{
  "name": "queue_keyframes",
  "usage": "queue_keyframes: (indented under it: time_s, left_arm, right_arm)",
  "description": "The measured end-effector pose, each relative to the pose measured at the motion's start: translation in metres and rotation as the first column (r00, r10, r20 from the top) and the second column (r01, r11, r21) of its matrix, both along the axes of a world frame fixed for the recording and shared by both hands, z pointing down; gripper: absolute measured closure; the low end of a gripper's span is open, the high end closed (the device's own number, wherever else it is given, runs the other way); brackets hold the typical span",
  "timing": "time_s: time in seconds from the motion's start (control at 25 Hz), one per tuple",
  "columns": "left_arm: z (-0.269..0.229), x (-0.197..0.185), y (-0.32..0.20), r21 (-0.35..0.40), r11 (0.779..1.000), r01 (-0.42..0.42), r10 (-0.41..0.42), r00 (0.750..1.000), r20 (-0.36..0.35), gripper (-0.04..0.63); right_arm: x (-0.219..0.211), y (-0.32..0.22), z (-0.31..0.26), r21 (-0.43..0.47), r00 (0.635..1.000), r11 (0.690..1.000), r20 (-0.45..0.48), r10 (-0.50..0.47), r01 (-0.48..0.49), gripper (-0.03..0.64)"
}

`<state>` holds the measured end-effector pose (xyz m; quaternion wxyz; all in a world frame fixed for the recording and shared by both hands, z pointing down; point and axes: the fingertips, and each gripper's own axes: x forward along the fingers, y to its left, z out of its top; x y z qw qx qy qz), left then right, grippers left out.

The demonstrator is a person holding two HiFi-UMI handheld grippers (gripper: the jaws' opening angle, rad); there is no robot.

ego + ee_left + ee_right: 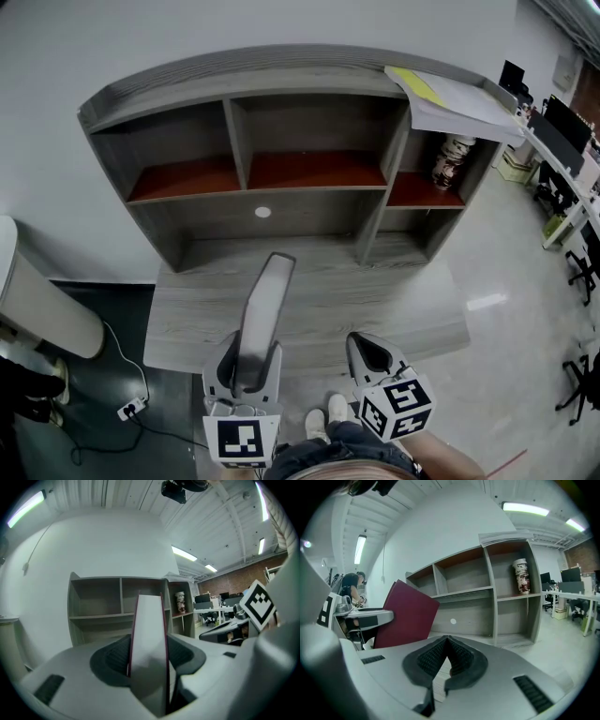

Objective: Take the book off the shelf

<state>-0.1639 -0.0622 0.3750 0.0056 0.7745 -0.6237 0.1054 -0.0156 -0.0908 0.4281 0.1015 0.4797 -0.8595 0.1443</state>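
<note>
As left gripper (246, 367) clamps the book (267, 300), right gripper (364, 343) seems closed, empty.

Bright, even light comes from ceiling light strips (525, 509), which glare white in both gripper views; shadows are soft. Both gripper views warp toward dark round edges, the head view bows the shelf (244, 67), and the near book (149, 634) is blurred.

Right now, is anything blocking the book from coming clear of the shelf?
Nothing visible. The book is clamped in the left gripper, already outside the shelf compartments, above the desk. The right gripper, shut and empty, sits apart to its right.
</note>
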Motion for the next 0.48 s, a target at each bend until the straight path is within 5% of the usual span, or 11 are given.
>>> queue_keyframes:
  time_s: [0.48]
  left_arm:
    - [-0.0016,0.0003,-0.0016,0.003,1.000,0.011,-0.011,0.999,-0.037,0.365]
  right_arm:
    - [0.0026,-0.0009,0.0008,-0.004,0.999,1.000,0.031,0.013,-0.013,0.614]
